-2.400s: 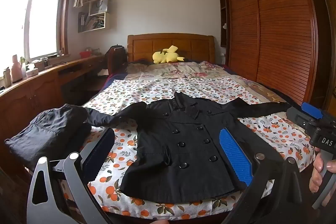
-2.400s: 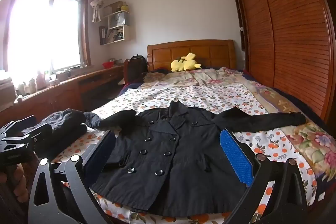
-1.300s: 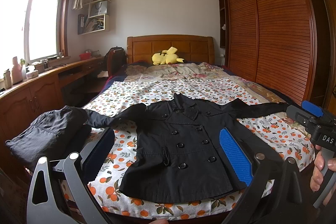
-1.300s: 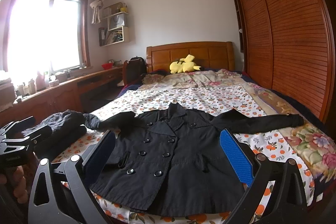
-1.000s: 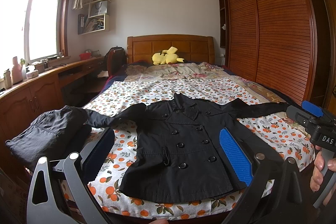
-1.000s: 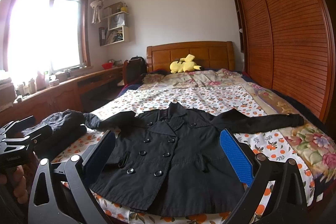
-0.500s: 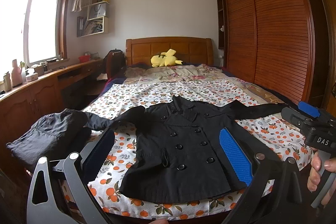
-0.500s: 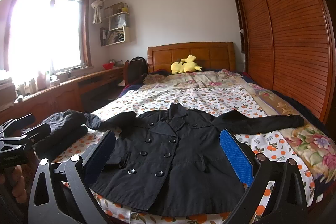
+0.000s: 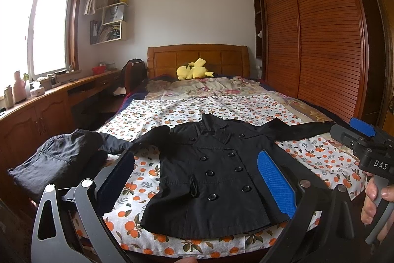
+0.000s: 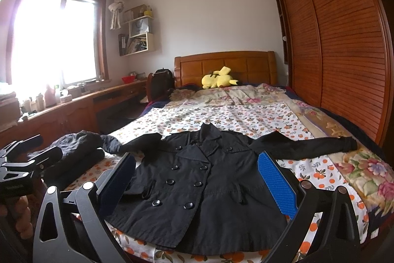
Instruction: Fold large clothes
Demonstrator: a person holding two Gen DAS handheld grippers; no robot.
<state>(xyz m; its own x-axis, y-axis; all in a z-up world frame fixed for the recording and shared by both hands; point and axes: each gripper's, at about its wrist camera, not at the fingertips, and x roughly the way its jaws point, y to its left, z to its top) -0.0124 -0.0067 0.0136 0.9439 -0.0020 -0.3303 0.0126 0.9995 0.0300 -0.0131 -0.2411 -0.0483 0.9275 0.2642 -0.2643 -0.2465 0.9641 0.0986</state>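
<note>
A black double-breasted coat (image 9: 211, 174) lies flat, front up, on the foot of the bed, sleeves spread left and right; it also shows in the right wrist view (image 10: 197, 179). My left gripper (image 9: 197, 176) is open and empty, held above the coat's lower edge. My right gripper (image 10: 197, 179) is open and empty too, hovering before the coat's hem. The right gripper also shows at the right edge of the left wrist view (image 9: 362, 139), and the left gripper at the left edge of the right wrist view (image 10: 27, 152).
A dark folded garment (image 9: 56, 159) lies at the bed's left corner, touching the coat's left sleeve. The bed (image 9: 197, 110) has an orange-print sheet. A yellow plush (image 9: 194, 72) sits at the headboard. A wooden desk (image 9: 49, 105) runs along the left, a wardrobe (image 9: 320, 41) along the right.
Both grippers have risen and tilted slightly, so the coat sits a little lower in view. The coat and the folded garment have not moved. Both grippers stay open.
</note>
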